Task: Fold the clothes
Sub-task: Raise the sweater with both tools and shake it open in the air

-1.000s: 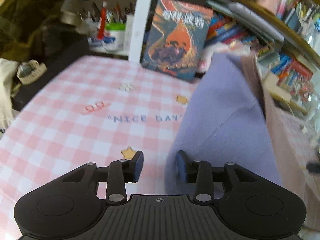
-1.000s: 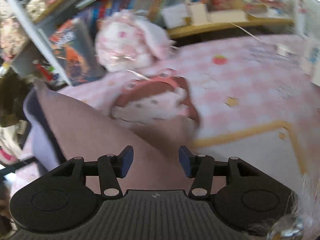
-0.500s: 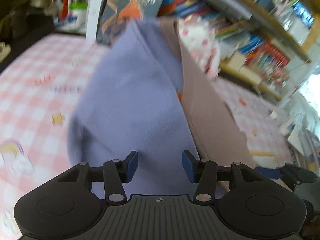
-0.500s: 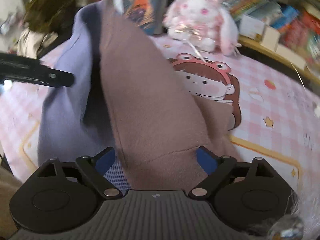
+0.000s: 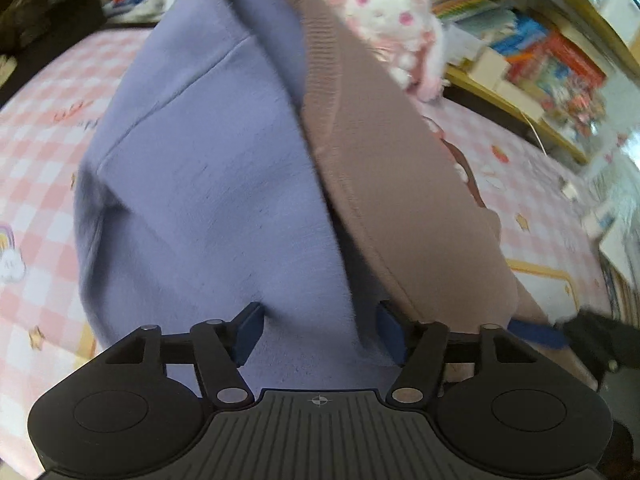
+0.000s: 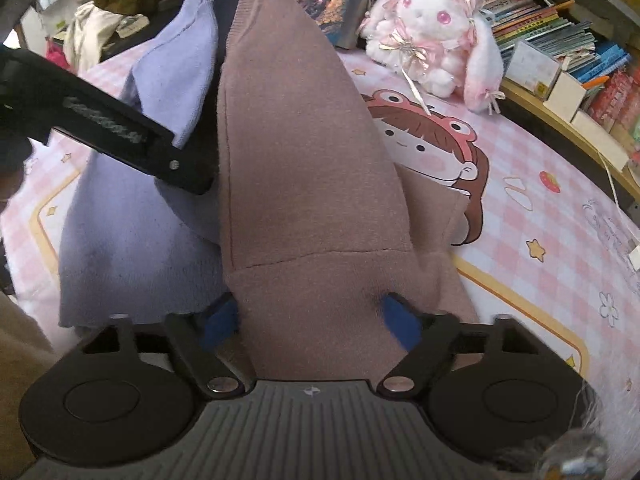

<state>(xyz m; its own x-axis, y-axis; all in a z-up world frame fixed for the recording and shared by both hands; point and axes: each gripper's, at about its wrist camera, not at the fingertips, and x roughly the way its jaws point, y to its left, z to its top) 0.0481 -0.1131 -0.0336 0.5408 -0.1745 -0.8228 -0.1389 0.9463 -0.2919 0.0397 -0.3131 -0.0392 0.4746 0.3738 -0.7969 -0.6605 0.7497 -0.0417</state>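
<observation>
So the garment [image 5: 208, 184] here is a two-tone fleecy thing, lavender on one side and dusty mauve [image 6: 304, 152] on the other, with a ribbed knit band along the edge. It hangs draped up off the pink checked desk [image 6: 560, 248], its top end out of frame, spilling down toward the near edge where both tools are working.

The left gripper [image 5: 318, 330] has lavender cloth bunched between its blue pads and its jaws have just been closing — looks like they're pinching the fabric, though the fold hides the actual contact. The right gripper [image 6: 310, 320] is on the mauve panel just below a seam, jaws also just been closing, pads dug into the bulge of cloth on both sides.

Handling-wise I'd guess it's soft, light and floppy — no stiffness at all, so it'll sag wherever it isn't held. Not slippery though, fleece grabs rubber pads well. Best hold is probably the seam or the ribbed band, where it's thicker and won't slide out. Watch the plush bunny [image 6: 432, 36] near the far edge.
</observation>
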